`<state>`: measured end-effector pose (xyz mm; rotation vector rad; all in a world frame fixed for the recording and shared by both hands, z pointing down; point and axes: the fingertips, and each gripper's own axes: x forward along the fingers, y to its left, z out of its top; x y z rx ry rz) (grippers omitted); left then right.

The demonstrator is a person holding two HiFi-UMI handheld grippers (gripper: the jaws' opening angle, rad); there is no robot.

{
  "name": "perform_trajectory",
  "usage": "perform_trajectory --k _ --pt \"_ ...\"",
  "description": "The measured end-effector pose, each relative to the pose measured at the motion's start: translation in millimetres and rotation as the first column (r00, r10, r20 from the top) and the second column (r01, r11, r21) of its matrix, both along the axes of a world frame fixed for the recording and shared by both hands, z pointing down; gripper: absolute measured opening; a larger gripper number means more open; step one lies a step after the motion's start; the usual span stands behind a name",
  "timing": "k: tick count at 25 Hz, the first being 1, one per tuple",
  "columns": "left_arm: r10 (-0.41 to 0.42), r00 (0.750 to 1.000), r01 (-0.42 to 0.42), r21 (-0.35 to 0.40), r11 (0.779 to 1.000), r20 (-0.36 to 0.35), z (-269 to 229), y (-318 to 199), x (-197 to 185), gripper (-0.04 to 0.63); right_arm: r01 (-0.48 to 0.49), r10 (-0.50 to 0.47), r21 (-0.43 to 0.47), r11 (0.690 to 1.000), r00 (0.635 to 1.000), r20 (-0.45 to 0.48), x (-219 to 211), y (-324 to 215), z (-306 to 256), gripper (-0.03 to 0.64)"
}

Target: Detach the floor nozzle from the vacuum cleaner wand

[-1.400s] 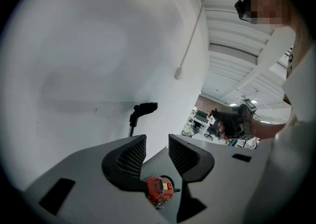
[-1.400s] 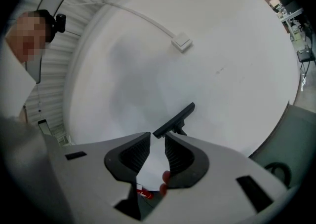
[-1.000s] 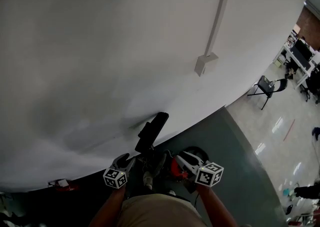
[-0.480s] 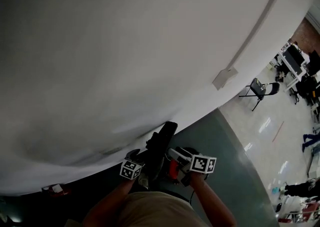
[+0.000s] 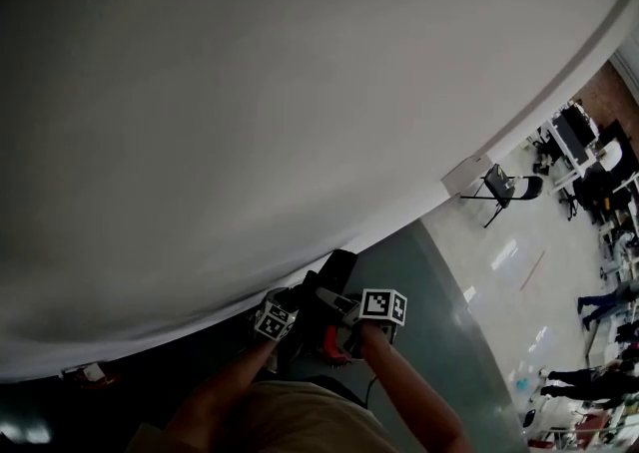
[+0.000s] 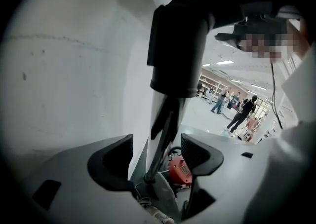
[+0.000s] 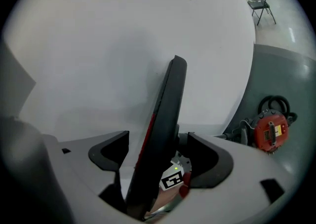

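Note:
The black floor nozzle stands upright against the white wall, on top of the wand. In the left gripper view the nozzle looms above, and the thin wand runs down between the jaws of my left gripper. Those jaws have just been opening and stand clear of the wand on both sides. My right gripper has also just been opening. The nozzle stands edge-on between its jaws with gaps either side. In the head view the left gripper and right gripper flank the nozzle's base.
The red vacuum body with a coiled black cable lies on the grey floor mat to the right. The white wall rises right behind the nozzle. A folding chair and people stand far off on the glossy floor.
The two marker cubes have drawn closer together beside the nozzle's base. The head view has swung, so the wall box and chair sit further right.

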<state>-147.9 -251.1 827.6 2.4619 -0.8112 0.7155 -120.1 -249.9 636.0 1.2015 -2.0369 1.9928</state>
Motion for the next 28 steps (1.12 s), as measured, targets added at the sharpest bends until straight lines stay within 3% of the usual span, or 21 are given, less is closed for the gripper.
perform_trajectory --k 4,6,8,11,17,23,25,28 --pt "0.047 0.999 -0.048 -0.033 0.998 -0.022 10.8 -6.4 4.4 0.287 -0.027 0.027 -0.044 0.999 1.0 -0.013 -19.1 -8.0 4.8 0.353" --pt "0.068 0.997 -0.069 -0.04 0.997 -0.037 11.9 -5.8 5.5 0.168 -0.033 0.031 -0.071 0.997 0.999 -0.032 -21.9 -6.2 10.1 0.35" --pt "0.083 0.996 -0.084 -0.046 0.995 -0.038 13.3 -4.4 8.1 0.167 -0.045 0.044 -0.086 0.995 0.999 -0.014 -16.3 -2.1 12.9 0.259" --pt "0.129 0.992 -0.129 -0.048 0.99 -0.018 12.4 5.4 24.6 0.167 -0.065 0.07 -0.084 0.994 0.996 0.058 2.7 6.8 11.5 0.244" --pt "0.206 0.978 -0.206 -0.006 0.979 0.025 -3.0 42.4 64.8 0.167 -0.037 0.045 -0.074 0.997 0.993 0.109 50.9 49.5 -6.7 0.242" --pt "0.344 0.933 -0.347 0.016 0.938 0.108 -3.2 90.2 136.2 0.167 0.018 -0.015 -0.023 1.0 0.992 0.125 124.5 100.0 -10.0 0.244" --pt "0.379 0.914 -0.385 0.015 0.923 0.144 -0.4 103.0 158.9 0.167 0.02 -0.019 -0.009 1.0 0.995 0.096 144.1 114.9 -6.5 0.288" --pt "0.411 0.889 -0.421 0.01 0.907 0.201 1.0 112.9 188.0 0.164 0.006 0.0 -0.044 0.999 0.991 0.133 175.9 128.0 1.7 0.29"
